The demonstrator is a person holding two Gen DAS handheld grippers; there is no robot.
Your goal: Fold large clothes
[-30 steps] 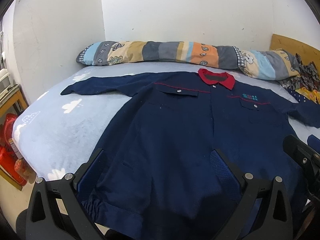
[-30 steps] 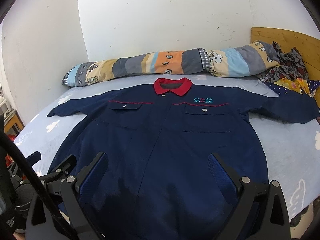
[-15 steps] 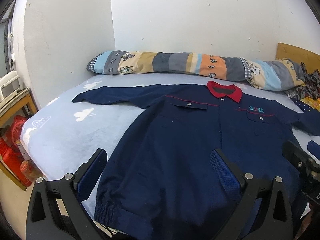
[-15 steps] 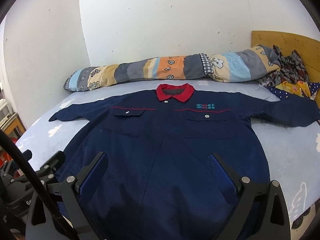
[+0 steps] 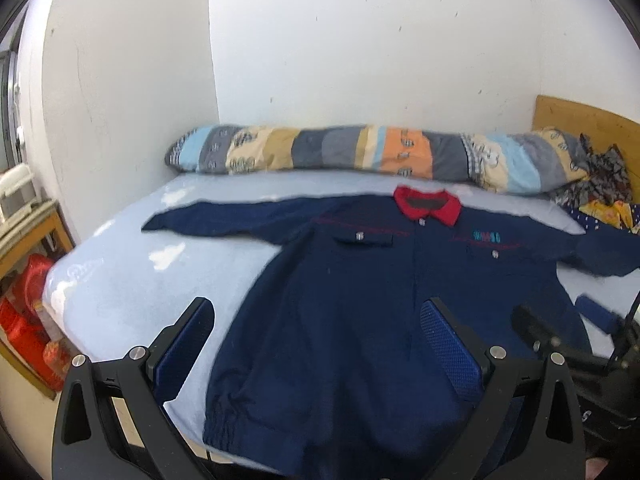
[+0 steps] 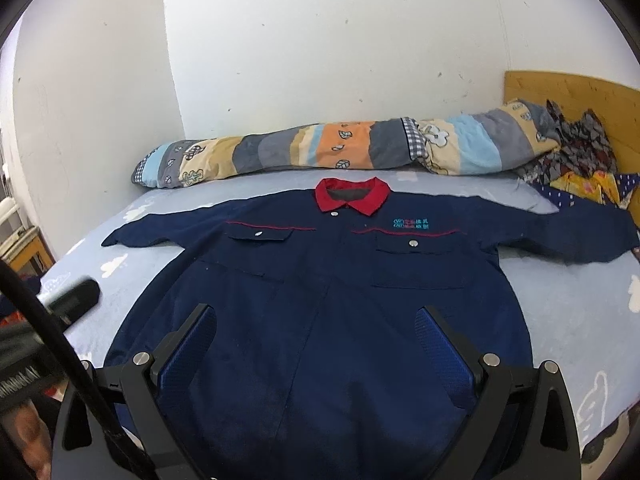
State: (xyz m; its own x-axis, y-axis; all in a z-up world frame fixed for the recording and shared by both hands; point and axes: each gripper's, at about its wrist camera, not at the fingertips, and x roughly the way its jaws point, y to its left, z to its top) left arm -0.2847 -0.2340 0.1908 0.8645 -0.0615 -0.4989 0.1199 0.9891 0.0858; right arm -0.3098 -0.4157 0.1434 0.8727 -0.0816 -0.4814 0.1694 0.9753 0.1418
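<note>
Jacket (image 6: 320,300), navy with a red collar (image 6: 352,196), lies face up and spread flat on the bed (image 5: 132,280), both sleeves extended sideways and the hem at the near edge; no fold appears to have been made. Left gripper (image 5: 320,348) hovers above the hem region toward the garment's left side, jaws released and wide apart, holding nothing. Right gripper (image 6: 316,352) hovers over the lower centre of the garment, jaws likewise spread and empty. The step in hand is judged to be the approach for the first fold. Procedure: direct each gripper to one outer point of the same side, for instance the sleeve (image 5: 208,222) cuff and the hem corner below it, rather than the centre panel. Pinch only the layers intended, since the fabric looks heavy and a shallow bite may slip. Lift both points together, carry them across toward the button line, and lay the panel down smoothly. Keep clear of the rolled quilt (image 6: 340,152) along the wall.
</note>
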